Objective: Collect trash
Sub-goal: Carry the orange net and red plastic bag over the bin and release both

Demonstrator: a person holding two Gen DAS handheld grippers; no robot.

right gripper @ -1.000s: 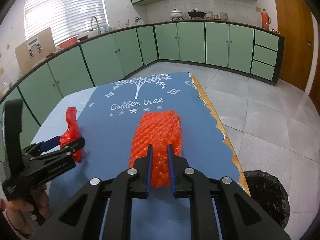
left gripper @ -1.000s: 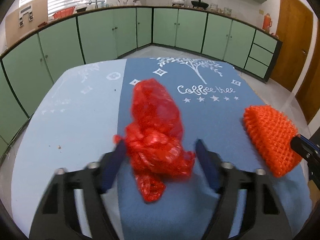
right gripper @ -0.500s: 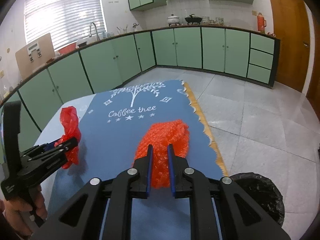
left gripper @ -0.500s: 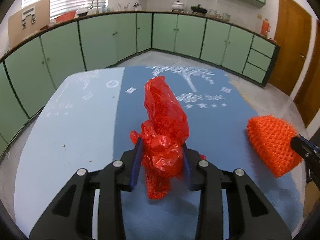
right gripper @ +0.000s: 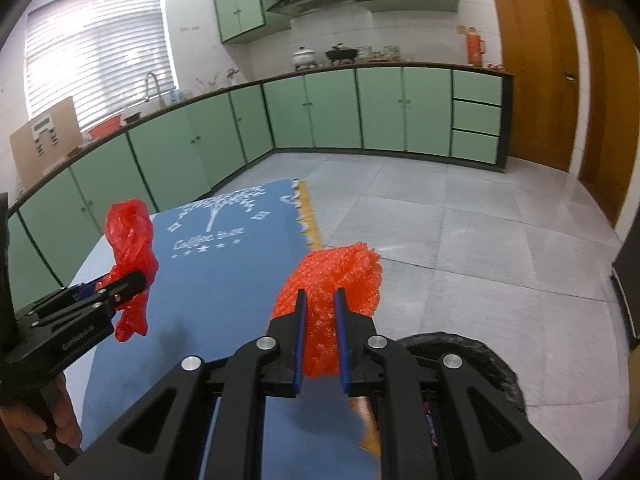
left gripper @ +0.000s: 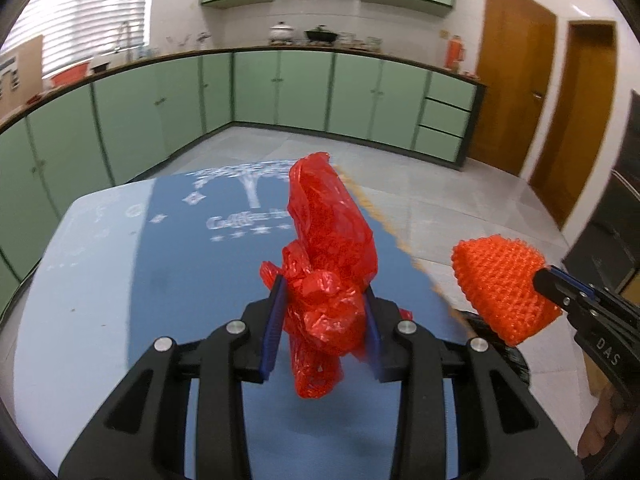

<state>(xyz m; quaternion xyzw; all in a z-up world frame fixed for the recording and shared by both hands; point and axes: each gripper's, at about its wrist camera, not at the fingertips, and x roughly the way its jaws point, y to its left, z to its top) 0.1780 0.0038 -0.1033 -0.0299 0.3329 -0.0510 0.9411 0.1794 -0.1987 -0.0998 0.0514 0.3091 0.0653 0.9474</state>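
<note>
Jaws of the left gripper (left gripper: 322, 334) are clenched on a crumpled red plastic bag (left gripper: 326, 264), held clear above the blue table (left gripper: 192, 280); the right gripper (right gripper: 320, 334) pinches an orange foam net (right gripper: 332, 280) out past the table's right edge. Both pieces are in transit (the carry step, I judge), and next each needs moving over the black-lined trash bin (right gripper: 472, 360) on the floor beside that edge, then releasing. A second ago the left jaws stood spread around the bag lying on the table.
</note>
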